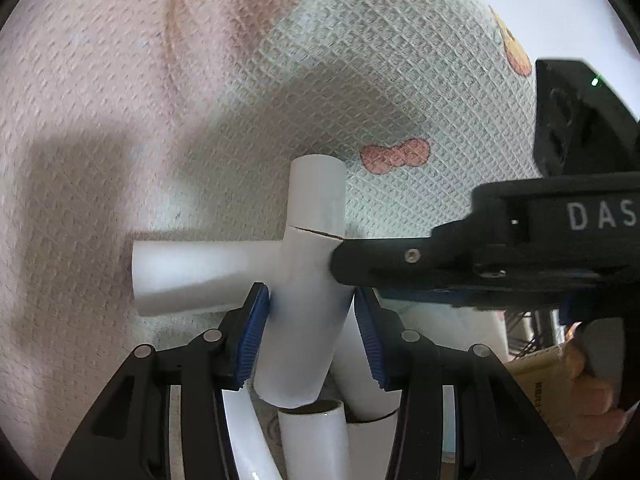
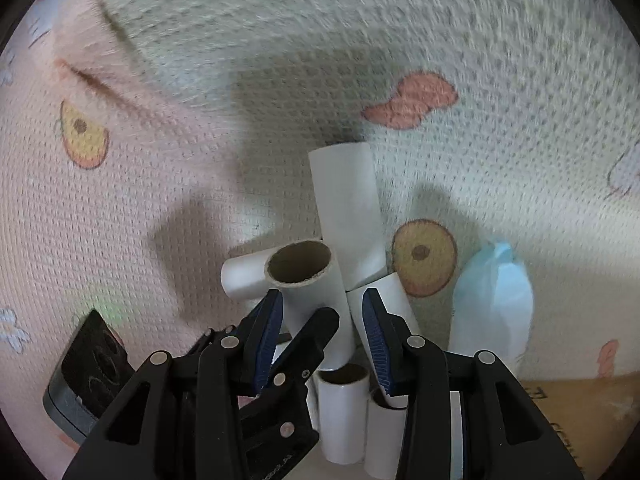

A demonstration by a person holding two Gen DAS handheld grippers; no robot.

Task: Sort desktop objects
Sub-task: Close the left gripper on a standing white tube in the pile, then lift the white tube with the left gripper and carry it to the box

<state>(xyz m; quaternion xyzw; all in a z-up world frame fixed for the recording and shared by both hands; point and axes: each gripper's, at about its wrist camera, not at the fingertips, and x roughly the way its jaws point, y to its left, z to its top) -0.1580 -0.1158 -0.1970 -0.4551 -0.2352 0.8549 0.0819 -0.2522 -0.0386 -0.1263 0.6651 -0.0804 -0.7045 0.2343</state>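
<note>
Several white cardboard tubes lie heaped on a patterned cloth. One tube slants toward the cameras, and my left gripper is shut on it with a blue pad on each side. In the right wrist view the same tube shows its brown open end. My right gripper is shut across it, with a left finger lying between its pads. It reaches in from the right in the left wrist view. Another tube lies beyond, and one points left.
Two short tubes stand upright below the held one, and a further tube leans by the right pad. A pale blue plastic packet rests at the right, with a cardboard box behind it. A person's hand holds the right gripper.
</note>
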